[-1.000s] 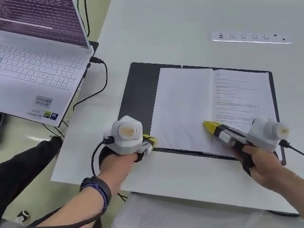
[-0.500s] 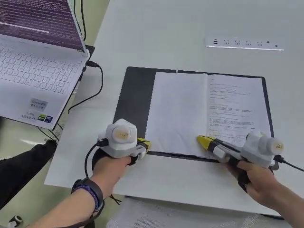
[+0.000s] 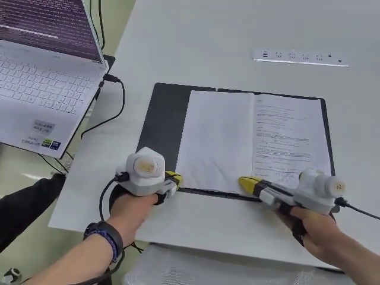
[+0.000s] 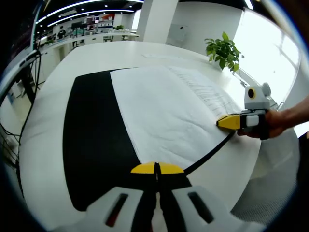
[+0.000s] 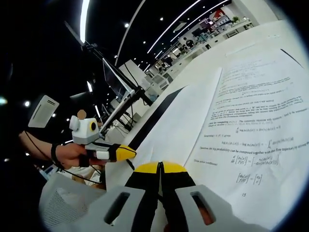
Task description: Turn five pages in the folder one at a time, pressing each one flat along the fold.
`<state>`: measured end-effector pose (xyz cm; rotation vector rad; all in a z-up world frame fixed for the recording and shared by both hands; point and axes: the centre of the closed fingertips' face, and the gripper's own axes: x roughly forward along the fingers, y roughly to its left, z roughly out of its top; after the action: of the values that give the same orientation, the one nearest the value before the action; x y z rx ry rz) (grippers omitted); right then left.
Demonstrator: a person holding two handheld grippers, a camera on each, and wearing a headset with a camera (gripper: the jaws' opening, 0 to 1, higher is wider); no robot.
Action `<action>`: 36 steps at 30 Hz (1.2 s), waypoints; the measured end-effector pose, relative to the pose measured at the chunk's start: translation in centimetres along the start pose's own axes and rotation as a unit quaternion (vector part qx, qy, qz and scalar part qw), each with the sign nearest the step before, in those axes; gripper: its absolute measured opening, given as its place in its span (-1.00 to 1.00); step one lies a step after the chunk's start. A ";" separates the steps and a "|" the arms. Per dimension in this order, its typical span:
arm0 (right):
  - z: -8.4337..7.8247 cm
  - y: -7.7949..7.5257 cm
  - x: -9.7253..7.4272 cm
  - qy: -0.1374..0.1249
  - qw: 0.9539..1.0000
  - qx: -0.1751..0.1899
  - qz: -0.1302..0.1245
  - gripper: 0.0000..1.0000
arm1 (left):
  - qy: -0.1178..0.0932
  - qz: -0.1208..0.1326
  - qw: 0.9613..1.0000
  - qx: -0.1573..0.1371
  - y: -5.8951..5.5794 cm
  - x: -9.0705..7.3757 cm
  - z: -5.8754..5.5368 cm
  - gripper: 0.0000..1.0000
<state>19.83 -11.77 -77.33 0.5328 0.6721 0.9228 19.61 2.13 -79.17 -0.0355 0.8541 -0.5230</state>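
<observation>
The black open folder (image 3: 166, 119) of white pages lies near the front edge of the white desk (image 3: 196, 41), with left gripper (image 3: 173, 177) and right gripper (image 3: 245, 183) both clenched empty beside it; closed jaws could drag several sheets together.

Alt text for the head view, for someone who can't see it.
An open folder lies on a table, blank page left, printed page right. The left gripper and right gripper, both shut, sit at its near edge, a laptop far left.
</observation>
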 end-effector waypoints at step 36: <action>0.7 0.4 -2.7 0.009 0.999 -0.017 -0.038 -0.66 | -0.026 0.004 0.999 -0.035 -1.8 -1.1 0.7 -0.68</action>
<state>18.97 -13.93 -75.83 0.4672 0.6868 0.8669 18.79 0.93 -77.51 -0.1095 0.8217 -0.4820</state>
